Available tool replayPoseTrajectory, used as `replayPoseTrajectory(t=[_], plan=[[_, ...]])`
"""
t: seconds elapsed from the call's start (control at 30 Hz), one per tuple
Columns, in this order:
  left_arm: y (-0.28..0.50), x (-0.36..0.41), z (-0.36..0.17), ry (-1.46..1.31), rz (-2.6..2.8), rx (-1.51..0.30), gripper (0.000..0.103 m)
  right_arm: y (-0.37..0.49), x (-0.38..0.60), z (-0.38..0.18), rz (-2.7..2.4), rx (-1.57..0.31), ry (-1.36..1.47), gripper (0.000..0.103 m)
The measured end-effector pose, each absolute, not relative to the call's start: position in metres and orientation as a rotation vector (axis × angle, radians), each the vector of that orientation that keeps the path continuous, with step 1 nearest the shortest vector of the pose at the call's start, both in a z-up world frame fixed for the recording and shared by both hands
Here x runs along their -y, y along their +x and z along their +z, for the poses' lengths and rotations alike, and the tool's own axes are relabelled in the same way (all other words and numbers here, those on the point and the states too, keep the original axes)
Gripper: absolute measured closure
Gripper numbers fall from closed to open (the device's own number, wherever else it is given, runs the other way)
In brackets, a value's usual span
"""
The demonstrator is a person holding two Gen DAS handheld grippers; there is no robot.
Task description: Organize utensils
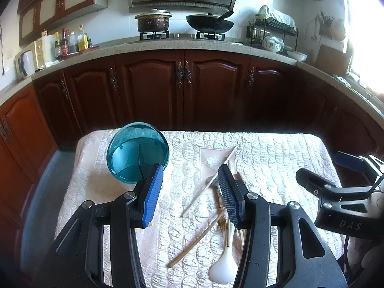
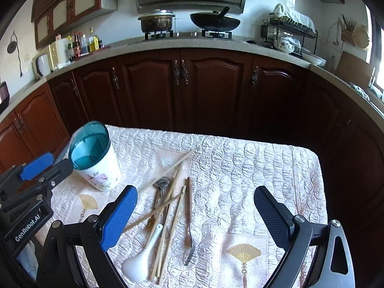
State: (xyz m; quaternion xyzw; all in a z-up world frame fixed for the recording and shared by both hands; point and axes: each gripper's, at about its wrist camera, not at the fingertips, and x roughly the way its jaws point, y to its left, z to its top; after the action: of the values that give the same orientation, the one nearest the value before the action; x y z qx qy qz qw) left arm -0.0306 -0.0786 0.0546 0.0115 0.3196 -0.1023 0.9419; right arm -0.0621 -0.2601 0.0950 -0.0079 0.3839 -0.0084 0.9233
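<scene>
A white utensil holder with a teal divided insert [image 2: 94, 158] stands upright at the table's left; it also shows in the left wrist view [image 1: 137, 152]. Beside it lies a loose pile: several wooden chopsticks [image 2: 168, 201], a metal spoon [image 2: 162, 184], a white ceramic spoon [image 2: 141, 258] and a dark-handled fork [image 2: 189, 220]. In the left wrist view the chopsticks [image 1: 211, 182] and white spoon [image 1: 224, 261] lie ahead. My left gripper [image 1: 190, 195] is open and empty above the pile, next to the holder. My right gripper [image 2: 195, 218] is open and empty above the pile.
The table carries a quilted pink-white cloth [image 2: 252, 168]. Behind it run dark wooden cabinets [image 2: 180, 88] under a counter with a pot [image 2: 157, 22], a wok [image 2: 214, 22] and a dish rack [image 2: 288, 33]. The right gripper's body [image 1: 348, 199] shows at the right in the left wrist view.
</scene>
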Motion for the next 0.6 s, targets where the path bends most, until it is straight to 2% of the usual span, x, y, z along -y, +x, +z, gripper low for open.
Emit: replayPoseTrajectory(t=[0.27, 0.53, 0.6], plan=[[-0.015, 0.072, 0.033, 0.020, -0.280, -0.751, 0.056, -0.052, 0.270, 0.070, -0.005, -0.862, -0.053, 0.006], [0.006, 0.096, -0.011, 0.060, -0.433, -0.927, 0.056, -0.039, 0.301, 0.017, 0.012, -0.977, 0.020, 0.006], [0.010, 0.106, -0.023, 0.089, -0.469, -0.961, 0.056, -0.034, 0.305, 0.002, 0.025, -0.997, 0.061, 0.009]])
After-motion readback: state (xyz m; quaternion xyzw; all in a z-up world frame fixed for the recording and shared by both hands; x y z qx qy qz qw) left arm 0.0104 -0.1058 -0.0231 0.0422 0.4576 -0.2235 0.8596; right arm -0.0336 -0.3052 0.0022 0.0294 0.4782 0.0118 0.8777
